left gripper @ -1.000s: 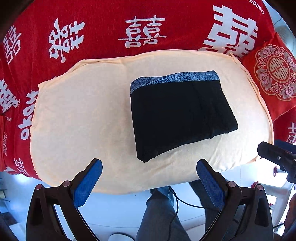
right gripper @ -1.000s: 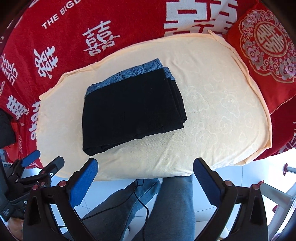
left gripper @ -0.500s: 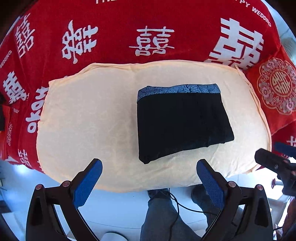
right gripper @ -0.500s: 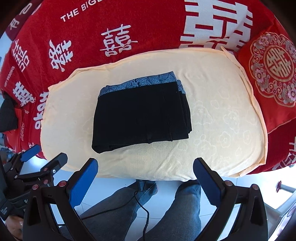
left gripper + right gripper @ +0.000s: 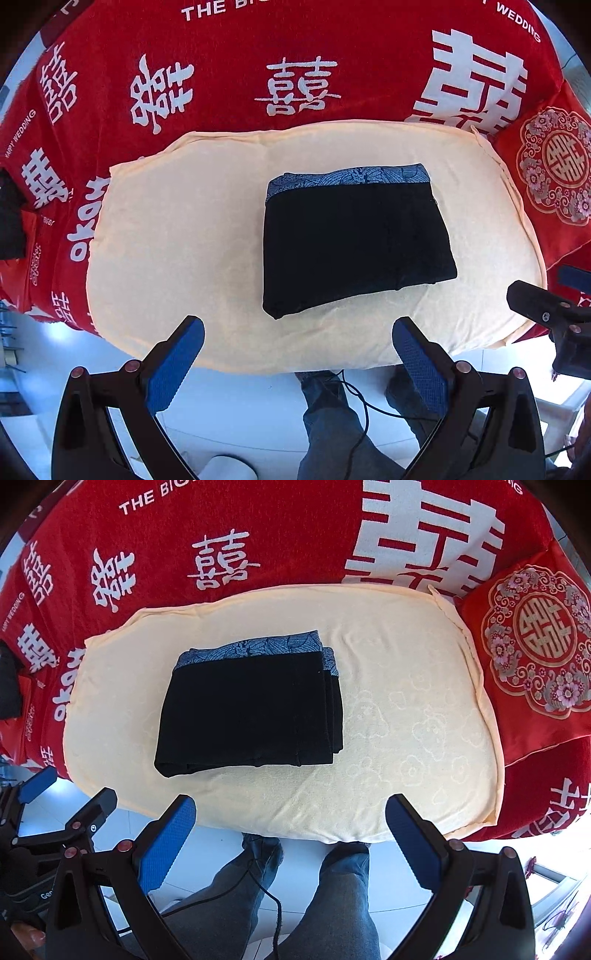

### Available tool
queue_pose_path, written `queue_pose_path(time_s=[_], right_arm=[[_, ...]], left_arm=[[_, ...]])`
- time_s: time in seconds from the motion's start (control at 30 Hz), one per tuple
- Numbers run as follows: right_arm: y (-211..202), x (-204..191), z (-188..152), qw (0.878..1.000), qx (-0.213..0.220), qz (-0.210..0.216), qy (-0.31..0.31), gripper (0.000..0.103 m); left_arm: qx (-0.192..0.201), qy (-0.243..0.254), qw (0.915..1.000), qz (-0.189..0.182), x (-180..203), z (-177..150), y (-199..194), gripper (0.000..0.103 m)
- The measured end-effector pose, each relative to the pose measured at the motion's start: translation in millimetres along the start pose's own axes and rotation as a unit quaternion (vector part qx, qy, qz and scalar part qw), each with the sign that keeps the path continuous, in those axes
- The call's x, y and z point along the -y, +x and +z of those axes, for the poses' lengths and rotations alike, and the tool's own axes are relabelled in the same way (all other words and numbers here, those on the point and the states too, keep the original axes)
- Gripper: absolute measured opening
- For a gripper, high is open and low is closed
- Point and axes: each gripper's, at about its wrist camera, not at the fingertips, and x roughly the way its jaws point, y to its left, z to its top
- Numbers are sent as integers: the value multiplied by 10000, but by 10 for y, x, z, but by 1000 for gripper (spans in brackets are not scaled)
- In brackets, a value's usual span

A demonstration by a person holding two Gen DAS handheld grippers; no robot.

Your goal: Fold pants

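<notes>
Black pants (image 5: 354, 240) lie folded into a compact rectangle on a cream cloth (image 5: 177, 236), with a blue patterned waistband along the far edge. They also show in the right wrist view (image 5: 247, 716). My left gripper (image 5: 297, 354) is open and empty, held back over the near edge of the cloth. My right gripper (image 5: 290, 834) is open and empty too, also near the front edge. Neither touches the pants.
The cream cloth (image 5: 406, 720) lies on a red blanket (image 5: 295, 55) with white characters. A red embroidered cushion (image 5: 535, 657) sits at the right. The person's legs (image 5: 295, 904) and a cable show below on the white floor.
Both grippers have pulled back and up from the pants, so more of the red blanket shows. The pants lie unchanged.
</notes>
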Motion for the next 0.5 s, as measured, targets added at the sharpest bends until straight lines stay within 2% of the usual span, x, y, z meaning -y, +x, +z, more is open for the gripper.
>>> queue_pose_path(time_s=[0.5], right_arm=[[27, -109, -2, 9995, -68, 37, -298, 103]], left_arm=[[-30, -4, 10000, 71, 37, -29, -12, 102]])
